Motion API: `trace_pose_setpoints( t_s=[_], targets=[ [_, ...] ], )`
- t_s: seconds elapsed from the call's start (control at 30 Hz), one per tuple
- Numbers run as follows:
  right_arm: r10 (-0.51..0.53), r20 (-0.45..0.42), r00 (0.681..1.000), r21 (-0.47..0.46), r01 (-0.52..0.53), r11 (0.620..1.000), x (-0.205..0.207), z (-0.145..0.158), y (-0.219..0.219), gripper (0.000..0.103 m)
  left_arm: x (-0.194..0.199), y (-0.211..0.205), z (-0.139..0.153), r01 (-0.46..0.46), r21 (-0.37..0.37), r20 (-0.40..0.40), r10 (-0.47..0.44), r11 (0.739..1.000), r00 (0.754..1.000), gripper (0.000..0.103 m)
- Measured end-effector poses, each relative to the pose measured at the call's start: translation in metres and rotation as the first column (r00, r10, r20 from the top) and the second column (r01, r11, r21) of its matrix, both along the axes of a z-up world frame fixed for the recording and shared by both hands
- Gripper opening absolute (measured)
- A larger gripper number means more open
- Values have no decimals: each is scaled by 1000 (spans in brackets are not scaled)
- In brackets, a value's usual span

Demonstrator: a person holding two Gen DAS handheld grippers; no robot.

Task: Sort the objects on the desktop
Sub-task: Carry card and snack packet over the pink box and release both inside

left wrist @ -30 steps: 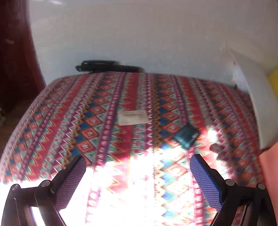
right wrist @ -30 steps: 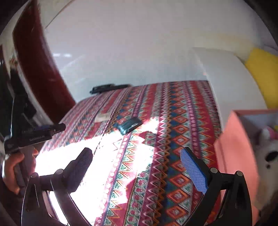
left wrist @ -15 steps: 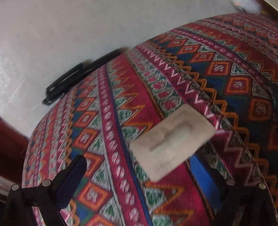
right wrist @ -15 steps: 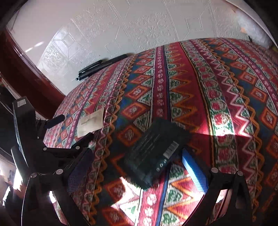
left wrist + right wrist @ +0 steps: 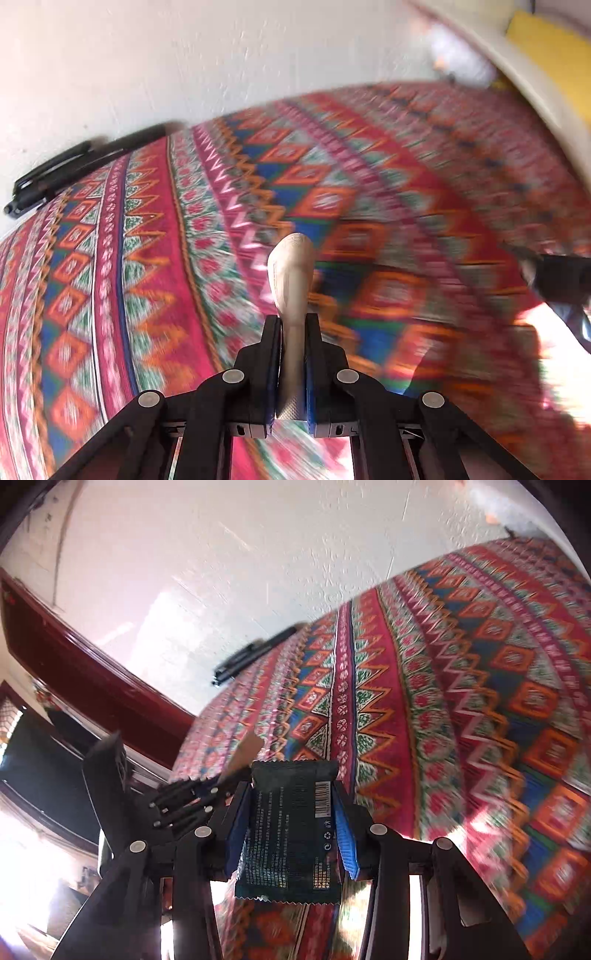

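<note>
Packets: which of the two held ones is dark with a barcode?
The packet in the right hand-held gripper; the left hand-held gripper holds a plain beige one.

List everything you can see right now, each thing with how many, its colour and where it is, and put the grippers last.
beige packet: one, beige, clamped edge-on in the left gripper, lifted off the cloth
dark sachet: one, dark green-black with a barcode, held in the right gripper
pens: a black bunch, count unclear, at the far edge of the cloth by the wall
cloth: one, red, orange, blue and green zigzag pattern, covering the table
wall: white, textured, behind the table
yellow thing: one, top right corner, too blurred to name
left gripper: one, black with blue pads, shut on the beige packet
right gripper: one, black with blue pads, shut on the dark sachet
</note>
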State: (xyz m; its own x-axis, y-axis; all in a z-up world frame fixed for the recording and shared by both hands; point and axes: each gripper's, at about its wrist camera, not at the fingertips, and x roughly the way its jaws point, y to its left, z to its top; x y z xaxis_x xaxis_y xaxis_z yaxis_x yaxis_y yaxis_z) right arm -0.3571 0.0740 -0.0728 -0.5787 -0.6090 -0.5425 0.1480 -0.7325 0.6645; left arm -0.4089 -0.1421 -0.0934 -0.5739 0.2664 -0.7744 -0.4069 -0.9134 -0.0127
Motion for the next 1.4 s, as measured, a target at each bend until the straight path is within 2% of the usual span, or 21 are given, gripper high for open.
trace_pose_setpoints(
  t_s=[0.1,0.17,0.3,0.43,0.6,0.73,0.87,1.03,1.13,1.27,1.4],
  targets=[
    [-13,-18,1000,-69,12,998,38,28,29,45,48,10,35,-33,80,-21,35,996,999,6],
    [-39,-42,998,-90,35,995,68,50,50,45,84,25,62,-36,95,-64,42,995,997,6],
    [-85,-110,990,-113,72,991,135,92,85,45,161,70,113,43,107,-157,-26,993,987,7],
    [-138,-171,976,-134,116,984,203,126,130,45,219,131,143,133,79,-212,-114,988,971,7],
    [-250,-267,931,-74,238,968,274,160,191,45,261,213,164,222,67,-221,-202,973,954,8],
    [-360,-323,875,11,384,923,311,180,244,45,281,284,173,276,53,-210,-260,960,943,8],
    [-447,-384,808,132,527,840,337,199,300,45,278,352,171,309,39,-175,-298,950,939,9],
    [-489,-412,768,227,607,762,329,199,347,45,249,416,148,295,8,-98,-293,955,951,10],
    [-493,-417,763,261,620,740,306,194,355,45,228,441,131,267,-15,-57,-268,963,962,10],
    [-473,-432,768,301,617,727,272,190,353,45,205,453,117,230,-15,-29,-230,973,973,13],
    [-467,-421,778,288,602,744,242,182,347,45,186,455,115,209,-25,-31,-209,978,977,14]
  ],
)
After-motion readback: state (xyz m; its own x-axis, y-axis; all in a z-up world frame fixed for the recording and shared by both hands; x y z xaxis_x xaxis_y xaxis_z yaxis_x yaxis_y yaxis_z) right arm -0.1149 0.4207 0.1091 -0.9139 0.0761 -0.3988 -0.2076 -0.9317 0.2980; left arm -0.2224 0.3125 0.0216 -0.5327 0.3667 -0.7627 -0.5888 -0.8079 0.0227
